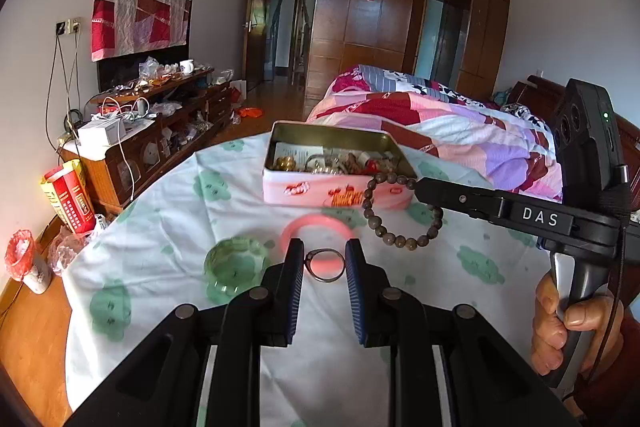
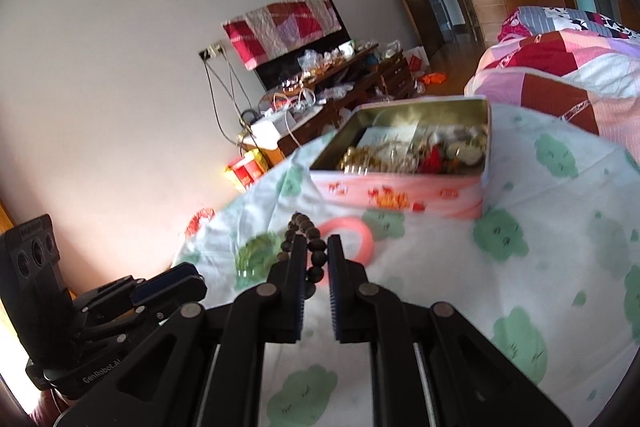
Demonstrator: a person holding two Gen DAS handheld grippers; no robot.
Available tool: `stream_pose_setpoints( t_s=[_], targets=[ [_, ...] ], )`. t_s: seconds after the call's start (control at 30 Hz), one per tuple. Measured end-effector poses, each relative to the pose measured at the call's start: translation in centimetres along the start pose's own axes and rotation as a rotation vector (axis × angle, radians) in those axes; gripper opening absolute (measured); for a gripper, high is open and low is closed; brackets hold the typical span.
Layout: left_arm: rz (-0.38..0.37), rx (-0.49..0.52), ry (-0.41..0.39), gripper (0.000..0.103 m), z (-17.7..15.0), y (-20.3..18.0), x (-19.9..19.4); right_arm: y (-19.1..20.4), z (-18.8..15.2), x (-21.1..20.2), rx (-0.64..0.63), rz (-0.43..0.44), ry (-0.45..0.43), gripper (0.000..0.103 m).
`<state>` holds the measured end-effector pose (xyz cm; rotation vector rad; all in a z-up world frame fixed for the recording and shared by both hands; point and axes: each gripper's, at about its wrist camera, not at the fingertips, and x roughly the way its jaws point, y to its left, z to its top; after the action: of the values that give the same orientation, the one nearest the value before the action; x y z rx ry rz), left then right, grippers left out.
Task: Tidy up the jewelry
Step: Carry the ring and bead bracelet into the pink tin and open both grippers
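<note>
My left gripper [image 1: 324, 261] is shut on a thin metal ring [image 1: 325, 265], held above the cloth. My right gripper [image 2: 317, 254] is shut on a brown wooden bead bracelet [image 2: 316, 259]; in the left wrist view the bracelet [image 1: 400, 215] hangs from the right gripper [image 1: 424, 193] in front of the tin. The open pink tin [image 1: 280, 183] holds several pieces of jewelry and stands at the far middle of the table; it also shows in the right wrist view [image 2: 400, 195]. A pink bangle [image 1: 320, 225] and a green bangle [image 1: 236, 265] lie on the cloth.
The table has a white cloth with green patches [image 1: 168, 211]. A cluttered wooden cabinet [image 1: 160, 115] stands at the left wall, with a red box [image 1: 70, 201] near the table edge. A bed with a patchwork quilt [image 1: 440, 119] is behind the table.
</note>
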<state>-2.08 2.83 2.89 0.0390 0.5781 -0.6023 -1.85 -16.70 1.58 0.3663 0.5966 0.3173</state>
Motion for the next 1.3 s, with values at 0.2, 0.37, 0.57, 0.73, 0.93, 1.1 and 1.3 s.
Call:
stream_pose_setpoints(
  t_s=[0.2, 0.37, 0.57, 0.73, 0.93, 1.1, 1.3],
  targets=[
    [-0.012, 0.008, -0.027, 0.021, 3.0, -0.5, 2.2, -2.2, 2.9, 0.0, 0.035, -0.033, -0.059, 0.013],
    [0.000, 0.001, -0.042, 0.021, 6.0, -0.3, 5.3, -4.8, 6.1, 1.5, 0.134, -0.037, -0.104, 0.013],
    [0.025, -0.030, -0.036, 0.021, 8.9, 0.9, 9.8, -8.5, 8.3, 4.0, 0.264, -0.043, -0.141, 0.013],
    [0.057, -0.023, 0.007, 0.021, 10.4, 1.4, 14.3, -11.4, 9.0, 7.5, 0.354, -0.047, -0.125, 0.013],
    [0.081, -0.025, 0.074, 0.021, 10.2, 1.3, 18.7, -12.8, 8.2, 9.2, 0.350, -0.080, -0.080, 0.013],
    [0.114, 0.013, 0.128, 0.021, 9.9, 0.7, 20.9, -12.9, 8.0, 8.8, 0.333, -0.106, -0.087, 0.013],
    [0.181, 0.067, 0.171, 0.040, 9.8, 0.4, 20.6, -12.4, 8.4, 7.9, 0.310, -0.137, -0.129, 0.016]
  ],
)
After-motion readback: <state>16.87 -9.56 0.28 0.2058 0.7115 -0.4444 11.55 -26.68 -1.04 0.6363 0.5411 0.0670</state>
